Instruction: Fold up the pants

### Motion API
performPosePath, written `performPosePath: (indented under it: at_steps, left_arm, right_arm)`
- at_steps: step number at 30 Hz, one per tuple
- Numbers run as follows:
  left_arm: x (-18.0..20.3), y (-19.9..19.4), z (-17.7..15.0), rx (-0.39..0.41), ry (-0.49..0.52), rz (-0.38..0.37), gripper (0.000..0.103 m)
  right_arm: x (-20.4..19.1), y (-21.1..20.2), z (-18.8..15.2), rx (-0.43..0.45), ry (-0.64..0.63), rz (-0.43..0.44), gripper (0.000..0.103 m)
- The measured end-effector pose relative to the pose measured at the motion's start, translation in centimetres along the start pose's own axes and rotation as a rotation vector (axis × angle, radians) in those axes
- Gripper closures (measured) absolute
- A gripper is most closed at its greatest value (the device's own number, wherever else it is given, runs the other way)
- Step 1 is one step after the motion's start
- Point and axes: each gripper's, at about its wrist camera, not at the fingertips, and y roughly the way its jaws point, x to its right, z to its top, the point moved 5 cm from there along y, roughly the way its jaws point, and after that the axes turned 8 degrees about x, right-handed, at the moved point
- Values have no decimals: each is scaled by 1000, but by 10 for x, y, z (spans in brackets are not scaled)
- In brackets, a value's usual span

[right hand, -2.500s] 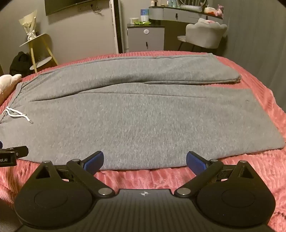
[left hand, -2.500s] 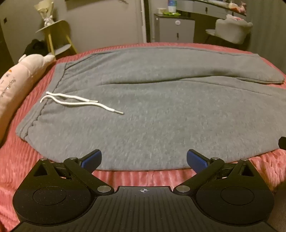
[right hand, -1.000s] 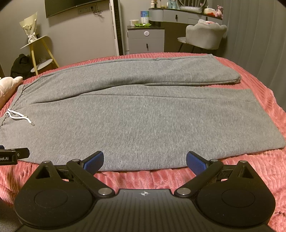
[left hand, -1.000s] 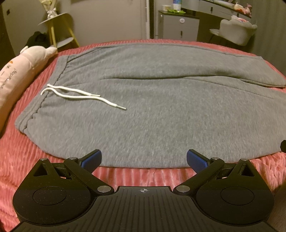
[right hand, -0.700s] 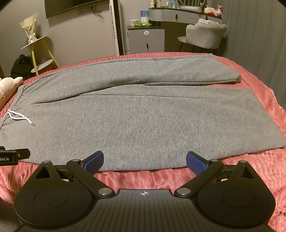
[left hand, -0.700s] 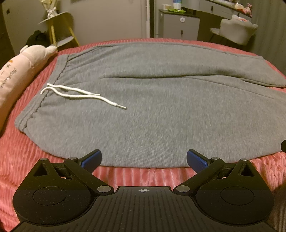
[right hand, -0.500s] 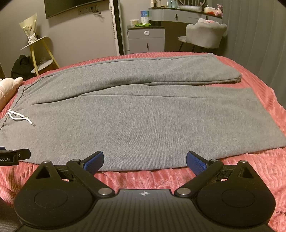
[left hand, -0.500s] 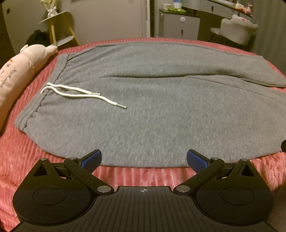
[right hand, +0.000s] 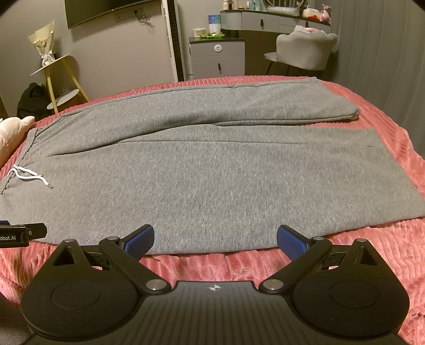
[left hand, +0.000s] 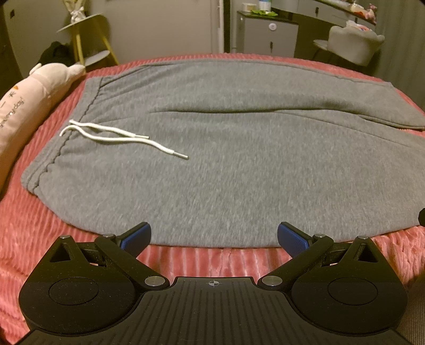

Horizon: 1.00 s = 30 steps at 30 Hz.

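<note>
The grey pants [left hand: 239, 159] are soft with motion blur across the left wrist view, so the knit weave does not read there. At 3 o'clock the near leg's hem runs past the frame edge. In the right wrist view the waistband [right hand: 4, 185] is cut off at 9 o'clock. The pink plush pillow [left hand: 24, 106] is cropped at 9 o'clock, its printed lettering only partly legible. The label on the left gripper [right hand: 16, 234], seen at 9 o'clock, is clipped by the edge. Items on the dresser [right hand: 276, 16] at 1 o'clock are too small to identify.
</note>
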Motion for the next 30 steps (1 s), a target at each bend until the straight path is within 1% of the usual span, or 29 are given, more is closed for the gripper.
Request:
performPosePath:
  at_steps: [17, 30]
  left_arm:
    - [0, 3, 2, -7, -4, -3, 0]
    - [4, 4, 2, -9, 19, 6, 0]
  right_arm:
    - [4, 1, 0, -1, 13, 17, 4]
    - [6, 4, 0, -7, 35, 37, 4]
